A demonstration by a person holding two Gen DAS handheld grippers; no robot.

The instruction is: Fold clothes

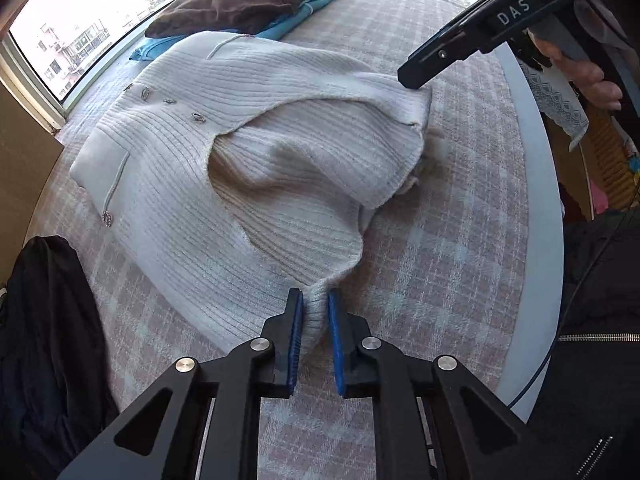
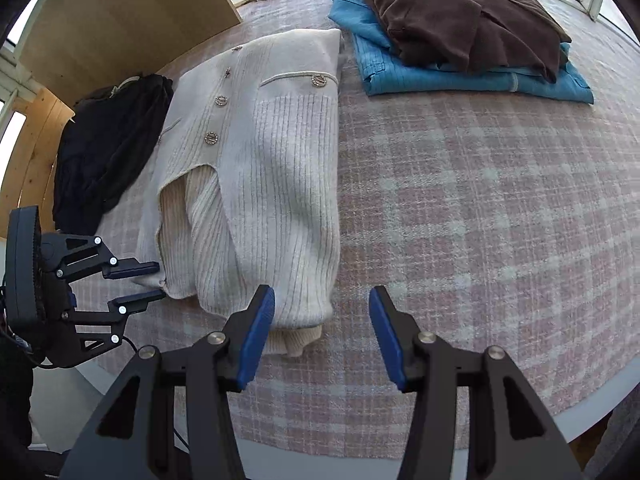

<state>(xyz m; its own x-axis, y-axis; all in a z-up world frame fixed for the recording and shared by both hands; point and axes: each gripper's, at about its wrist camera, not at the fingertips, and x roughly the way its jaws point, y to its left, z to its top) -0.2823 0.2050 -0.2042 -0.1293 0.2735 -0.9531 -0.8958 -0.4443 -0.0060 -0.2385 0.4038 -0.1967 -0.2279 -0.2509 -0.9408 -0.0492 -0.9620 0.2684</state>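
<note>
Cream ribbed cardigan (image 1: 240, 140): soft, thick, floppy knit; your left gripper (image 1: 314, 340) pinches its edge fold, right gripper (image 2: 322, 332) gapes empty; grip doubled hems.

Pink plaid tablecloth (image 2: 480, 200), daylit windows (image 1: 80, 32) behind, wooden panel (image 2: 120, 20) left.

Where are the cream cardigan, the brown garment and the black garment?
cream cardigan (image 2: 280, 152), right wrist view, ribbed front panel.
brown garment (image 2: 460, 12), right wrist view, top of folded pile.
black garment (image 1: 44, 320), left wrist view, its middle.
</note>
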